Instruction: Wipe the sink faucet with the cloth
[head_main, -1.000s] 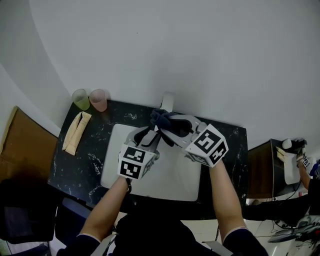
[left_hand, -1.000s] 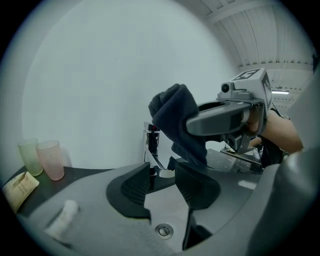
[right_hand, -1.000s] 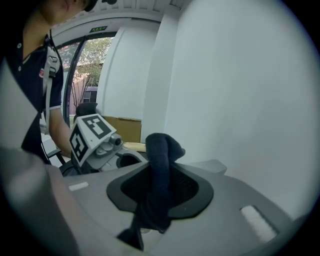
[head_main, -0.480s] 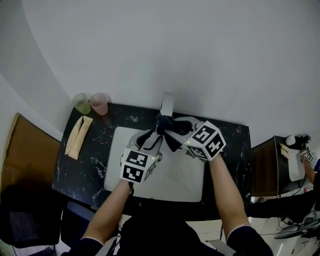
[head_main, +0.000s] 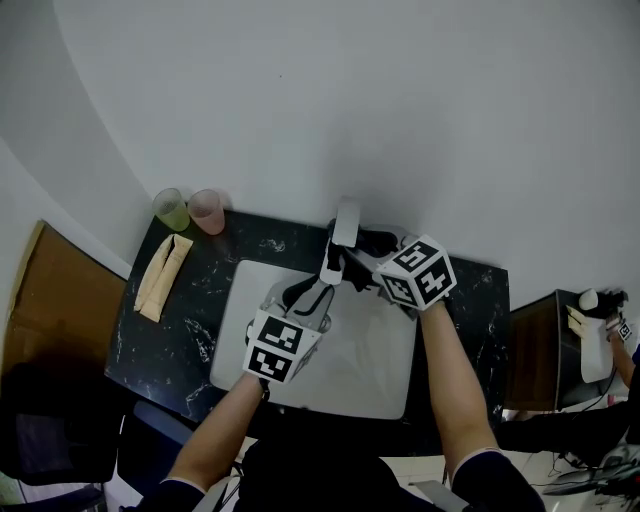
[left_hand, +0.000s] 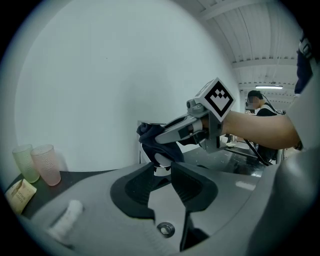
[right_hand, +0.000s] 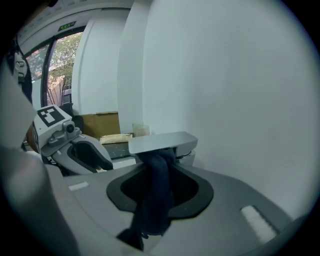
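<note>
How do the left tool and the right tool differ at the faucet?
The right tool is clamped on the cloth, held against the faucet; the left tool has no cloth, and its jaws are closing with the faucet's end between them. The left tool reaches in from over the sink; the right tool comes from the faucet's right side. Both point at the faucet.

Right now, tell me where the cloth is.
Centre of the right gripper view: the cloth is clamped in the right gripper, hanging right beneath the faucet spout.
</note>
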